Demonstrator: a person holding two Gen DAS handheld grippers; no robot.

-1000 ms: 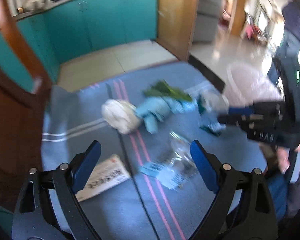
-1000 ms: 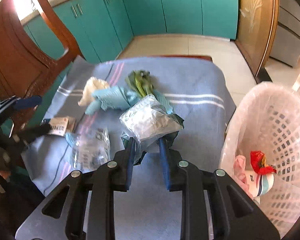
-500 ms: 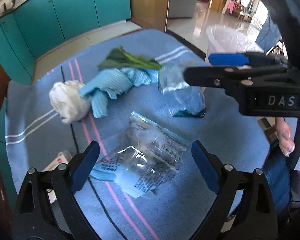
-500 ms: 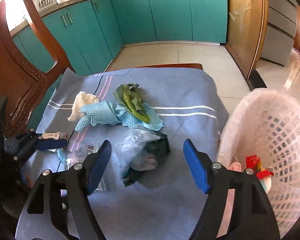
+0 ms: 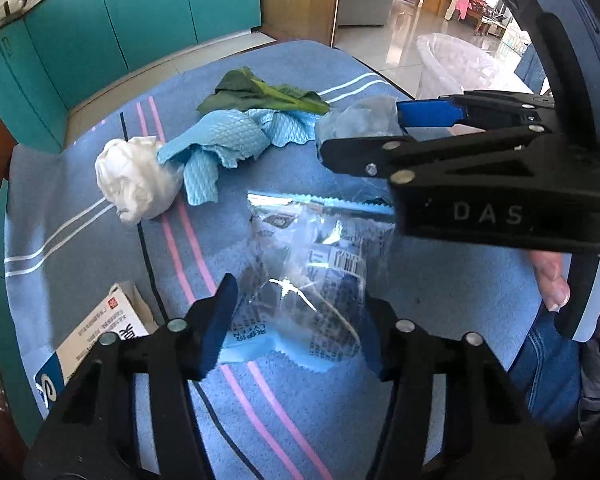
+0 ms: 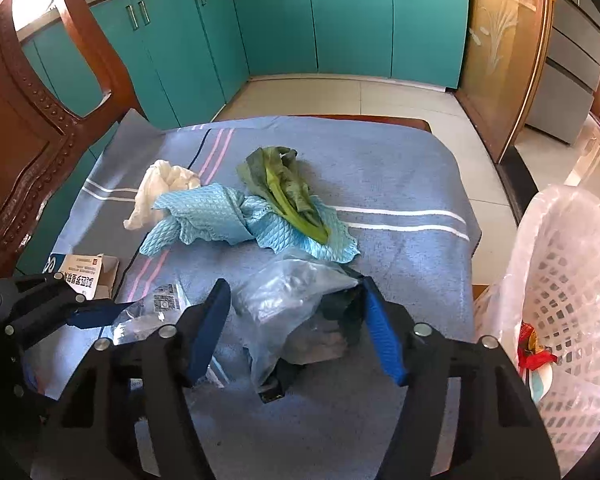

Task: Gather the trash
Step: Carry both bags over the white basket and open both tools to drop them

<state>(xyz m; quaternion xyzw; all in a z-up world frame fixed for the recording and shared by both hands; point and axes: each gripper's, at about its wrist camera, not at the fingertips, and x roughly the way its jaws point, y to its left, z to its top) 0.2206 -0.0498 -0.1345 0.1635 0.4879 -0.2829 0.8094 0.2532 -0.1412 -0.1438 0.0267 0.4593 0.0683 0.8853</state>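
Left wrist view: my left gripper sits low over the clear printed wrapper, jaws closing around it, pads either side; can't tell if they're pressing on it yet.
Right wrist view: my right gripper straddles the crumpled plastic bag, jaws closing, pads not clearly on it.
Landmark: I'm using the blue cloth on the striped blanket.
Hidden stuff: dark thing under the bag is mostly covered, can't tell what it is. Wrapper print is too glary to read properly. The carton is cut off by my left finger. From the left view the right gripper's body blocks the bag's near side.
Trash spots: white wad touching the cloth's left end, green leaf lying on its right end, wrapper and bag both nearer me than the cloth.
Changed: a second ago the right gripper had the bag pinched and lifted; now the bag's back on the blanket. Left gripper was wide and higher up, now it's dropped and narrowed.
Edges and room: white basket stands off the blanket's right edge, well right of the cloth, some red trash already inside. Wooden chair back crowds the left. Bare blanket right of the cloth.
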